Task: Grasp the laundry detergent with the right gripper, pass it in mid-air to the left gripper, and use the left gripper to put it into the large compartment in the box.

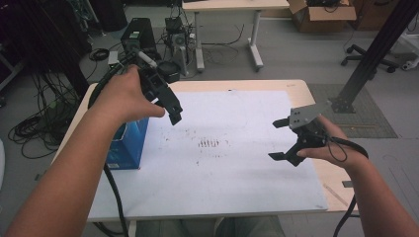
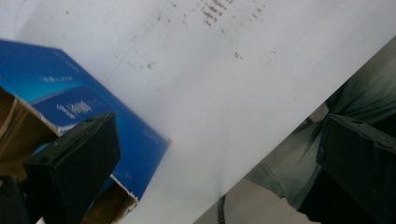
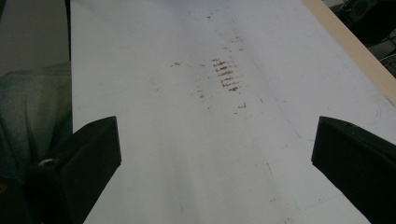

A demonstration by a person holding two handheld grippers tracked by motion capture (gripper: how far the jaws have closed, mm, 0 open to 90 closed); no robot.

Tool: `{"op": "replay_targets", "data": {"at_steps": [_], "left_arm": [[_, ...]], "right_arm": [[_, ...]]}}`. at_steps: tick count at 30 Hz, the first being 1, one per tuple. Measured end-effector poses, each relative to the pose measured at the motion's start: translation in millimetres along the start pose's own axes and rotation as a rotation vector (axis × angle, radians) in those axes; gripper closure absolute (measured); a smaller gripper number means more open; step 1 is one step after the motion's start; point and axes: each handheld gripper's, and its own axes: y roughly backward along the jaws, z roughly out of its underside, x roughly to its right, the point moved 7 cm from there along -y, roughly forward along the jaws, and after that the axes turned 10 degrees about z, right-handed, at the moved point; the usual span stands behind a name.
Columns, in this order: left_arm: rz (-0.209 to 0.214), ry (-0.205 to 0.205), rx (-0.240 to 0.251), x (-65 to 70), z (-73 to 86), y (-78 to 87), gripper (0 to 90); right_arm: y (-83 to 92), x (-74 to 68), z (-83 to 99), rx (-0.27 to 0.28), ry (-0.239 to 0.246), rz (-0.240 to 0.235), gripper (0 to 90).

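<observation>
So both grippers are up in the air over the table (image 1: 316, 187) here, nothing in either one. The left gripper (image 1: 173, 111) hangs just above the blue box (image 1: 129, 143), which sits at the left edge of the white sheet (image 1: 222, 177) with its top flaps open. In the left gripper view you can see the box (image 2: 93, 112) right under the left-hand jaw, brown cardboard flap showing at the edge, and the jaws are spread wide with only white sheet (image 2: 224, 93) between them. The person's trouser leg shows past the sheet's edge in that view too. The right gripper (image 1: 282, 139) is well apart from the box, over the right side of the sheet, pointing in toward the middle, jaws also wide apart. Its own view looks straight down the sheet (image 3: 187, 140) at a little patch of brownish marks (image 3: 226, 74) near the centre, same marks (image 1: 208, 143) you see from above, sitting between the two grippers. Neither gripper touches the box or the sheet as far as I can tell.
</observation>
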Motion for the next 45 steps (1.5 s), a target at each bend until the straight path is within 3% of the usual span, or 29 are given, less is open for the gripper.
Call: {"op": "replay_targets", "data": {"at_steps": [10,17,24,29,33,45], "left_arm": [[-0.051,-0.245,-0.121,22.8,-2.9,-20.4,0.2],[-0.011,-0.355,-0.159,33.3,-1.6,-35.0,0.2],[0.0,-0.462,-0.201,31.1,-1.5,-45.7,0.2],[0.005,-0.47,-0.234,24.0,-2.1,-50.7,0.2],[0.01,-0.497,-0.222,17.8,-6.7,-53.1,0.2],[0.028,-0.513,-0.219,9.2,-9.3,-57.8,0.2]], "right_arm": [[10.0,-1.5,-17.0,-0.13,0.084,-0.039,2.0],[9.0,-5.8,-21.1,-0.244,0.111,-0.092,2.3],[-0.2,-4.2,-20.4,-0.339,0.143,-0.137,2.9],[-7.1,2.6,-17.9,-0.384,0.152,-0.147,3.1],[-12.6,8.9,-15.6,-0.407,0.154,-0.16,3.2],[-17.7,21.2,-19.1,-0.431,0.159,-0.154,3.4]]}}
